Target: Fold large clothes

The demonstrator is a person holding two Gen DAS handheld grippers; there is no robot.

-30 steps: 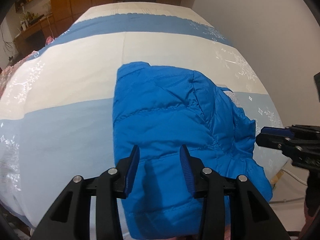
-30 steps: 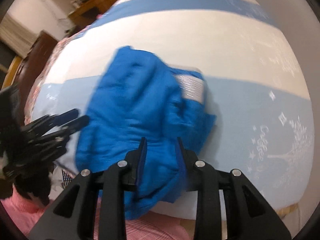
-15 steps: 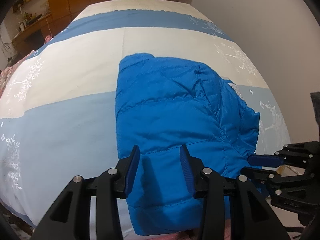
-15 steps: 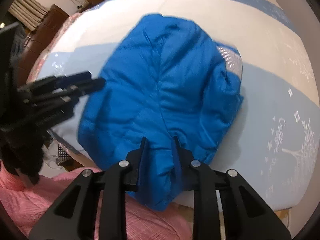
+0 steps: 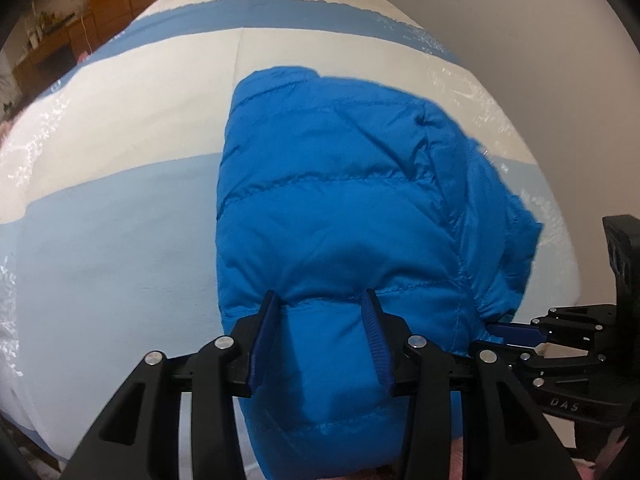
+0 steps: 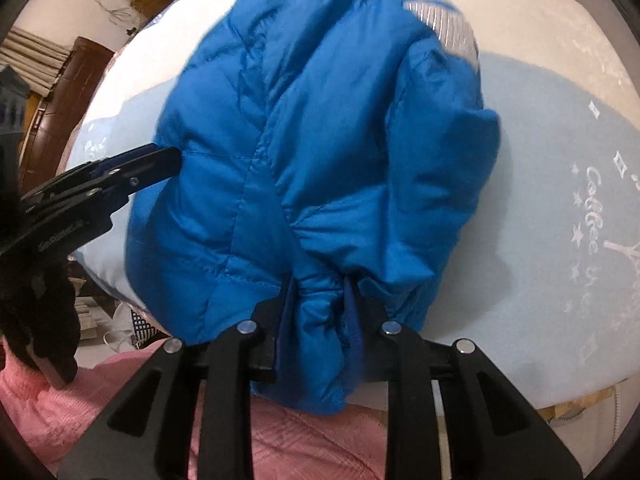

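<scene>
Two grippers engaged on blue padded jacket, which lies folded on striped bedsheet, near edge overhanging bed front. Left gripper: jaws part-spread, padded hem bulging between pads, apparently pinched. Right gripper: jaws easing apart, bunched fabric between them, pads pressing.

Risks: slippery shell slipping from loosening right grip; thick fill springing fold open; overhang dragging jacket off bed.

Hidden: layers beneath fold, sleeves, zip. Silver-grey lining blurred. Sleeve in pink cut off.

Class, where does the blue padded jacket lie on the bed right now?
The blue padded jacket lies bunched on the striped bedspread at the bed's near edge, across the white and pale blue bands; both wrist views show its near hem between the claws.
</scene>
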